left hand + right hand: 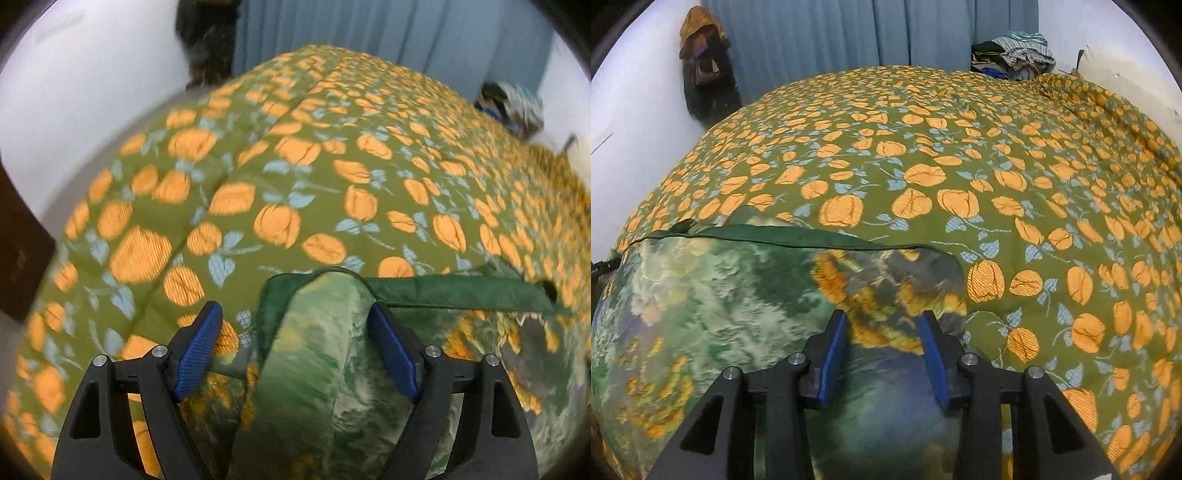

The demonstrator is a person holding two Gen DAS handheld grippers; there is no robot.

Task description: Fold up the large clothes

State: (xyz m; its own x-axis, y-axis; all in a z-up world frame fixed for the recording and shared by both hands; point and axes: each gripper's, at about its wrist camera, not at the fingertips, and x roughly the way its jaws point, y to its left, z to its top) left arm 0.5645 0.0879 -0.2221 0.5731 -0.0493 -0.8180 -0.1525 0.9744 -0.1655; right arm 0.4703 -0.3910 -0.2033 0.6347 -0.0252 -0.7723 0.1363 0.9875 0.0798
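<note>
A large green garment with a painted flower print and a dark green hem lies on the bed; it shows in the left wrist view (pixel 325 369) and in the right wrist view (pixel 701 302). My left gripper (pixel 295 317) is open, its blue pads (pixel 199 350) wide apart, with a raised fold of the garment running between them. My right gripper (pixel 882 325) is open over the garment's right corner, the cloth passing between its blue pads (pixel 833 362) without being pinched.
The bed is covered by a green bedspread with orange fruit (pixel 960 166). Blue curtains (pixel 849 33) hang behind it. A pile of clothes (pixel 1015 51) sits at the far right corner. A dark bag (pixel 701 62) hangs on the left wall.
</note>
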